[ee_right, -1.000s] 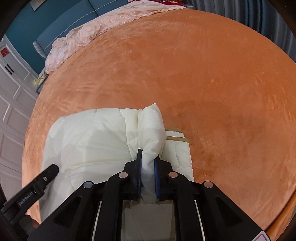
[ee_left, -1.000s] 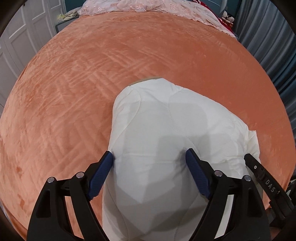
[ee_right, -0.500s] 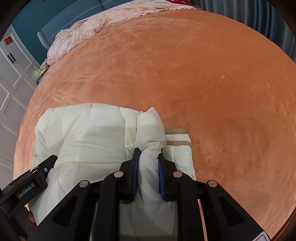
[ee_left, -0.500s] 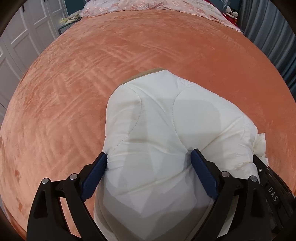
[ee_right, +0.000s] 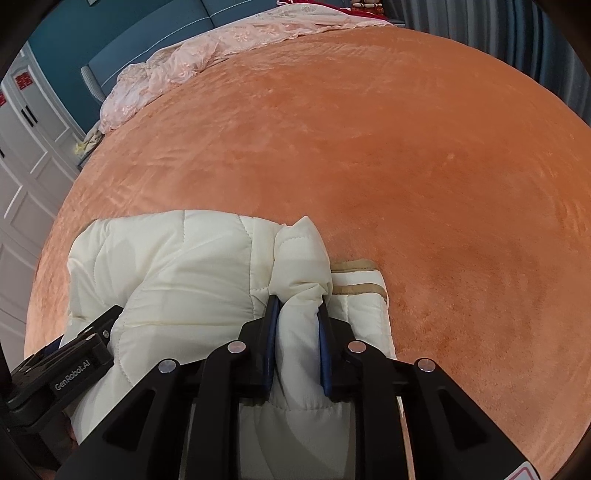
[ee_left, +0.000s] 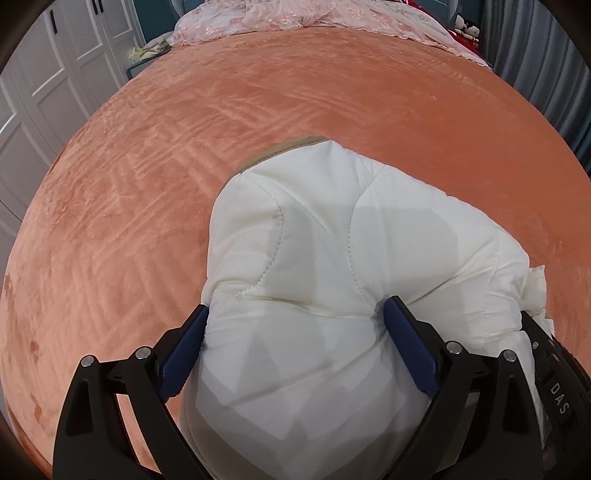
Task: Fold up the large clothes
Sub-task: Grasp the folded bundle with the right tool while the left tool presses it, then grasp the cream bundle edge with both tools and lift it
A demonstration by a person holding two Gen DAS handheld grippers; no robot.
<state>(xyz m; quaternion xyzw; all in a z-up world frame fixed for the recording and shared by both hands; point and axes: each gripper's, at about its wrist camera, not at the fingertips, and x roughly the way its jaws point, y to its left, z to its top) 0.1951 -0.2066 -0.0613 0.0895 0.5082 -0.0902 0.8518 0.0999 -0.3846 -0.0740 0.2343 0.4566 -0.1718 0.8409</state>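
A cream quilted puffer jacket (ee_left: 332, 236) lies bunched on the orange bed cover (ee_left: 184, 155); it also shows in the right wrist view (ee_right: 170, 266). My left gripper (ee_left: 295, 314) has its jaws wide apart, pressed around a thick bulge of the jacket. My right gripper (ee_right: 297, 306) grips a padded fold of the jacket between its blue pads, jaws a little apart. A tan-trimmed hem (ee_right: 356, 288) lies flat just right of that fold. The left gripper's body (ee_right: 70, 365) shows at the lower left of the right wrist view.
A pink lace blanket (ee_left: 303, 18) is heaped at the bed's far end. White wardrobe doors (ee_left: 33, 96) stand at the left. Grey curtains (ee_left: 546, 70) hang at the right. A teal headboard (ee_right: 122, 48) stands behind the blanket.
My left gripper has moved forward so the jacket bulges between its jaws. My right gripper's jaws have widened a little on the fold. The jacket has bunched up.
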